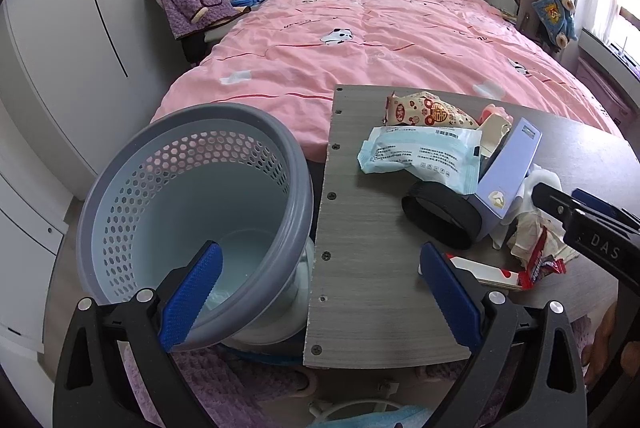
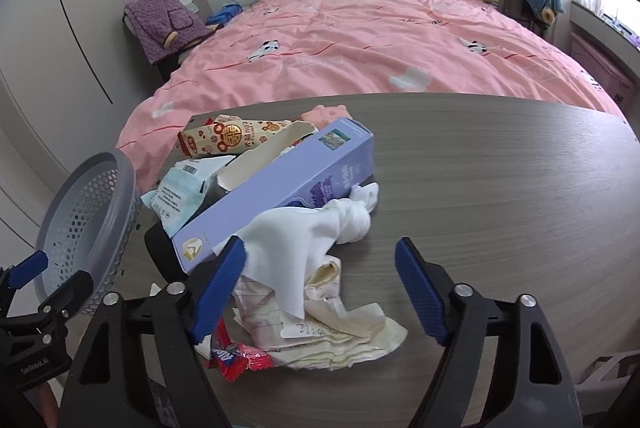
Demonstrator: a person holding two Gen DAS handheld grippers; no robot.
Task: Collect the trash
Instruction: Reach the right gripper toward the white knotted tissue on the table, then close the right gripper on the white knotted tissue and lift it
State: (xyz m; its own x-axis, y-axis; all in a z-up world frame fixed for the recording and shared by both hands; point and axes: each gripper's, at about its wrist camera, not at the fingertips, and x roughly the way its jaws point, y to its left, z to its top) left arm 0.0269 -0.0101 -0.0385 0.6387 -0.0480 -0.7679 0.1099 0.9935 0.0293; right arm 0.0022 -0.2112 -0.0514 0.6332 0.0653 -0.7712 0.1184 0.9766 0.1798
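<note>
We hold the left gripper (image 1: 320, 292) with its jaws spread wide; one blue ribbed pad sits inside the rim of the grey perforated plastic waste basket (image 1: 192, 196) and the other lies over the grey wood-grain bench (image 1: 360, 228), so the basket wall runs between them with neither pad seen pressing on it. The basket stands tilted just beside the bench's left edge, at the foot of the pink-quilted bed (image 1: 360, 28). Our right gripper (image 2: 320, 292) hovers over the heap of trash on the bench with its jaws apart and no pad pressing: the crumpled white tissue (image 2: 304, 248) and creased cream paper (image 2: 344, 332) lie between and beneath them (the left pad overlaps the tissue's edge; we cannot tell whether it touches). Beside that pad lies a red foil candy wrapper (image 2: 236, 352). Farther back, a long lilac cardboard box (image 2: 288, 184) leans across a pale blue printed pouch (image 2: 180, 196) and a cream-and-red snack wrapper (image 2: 232, 140).
</note>
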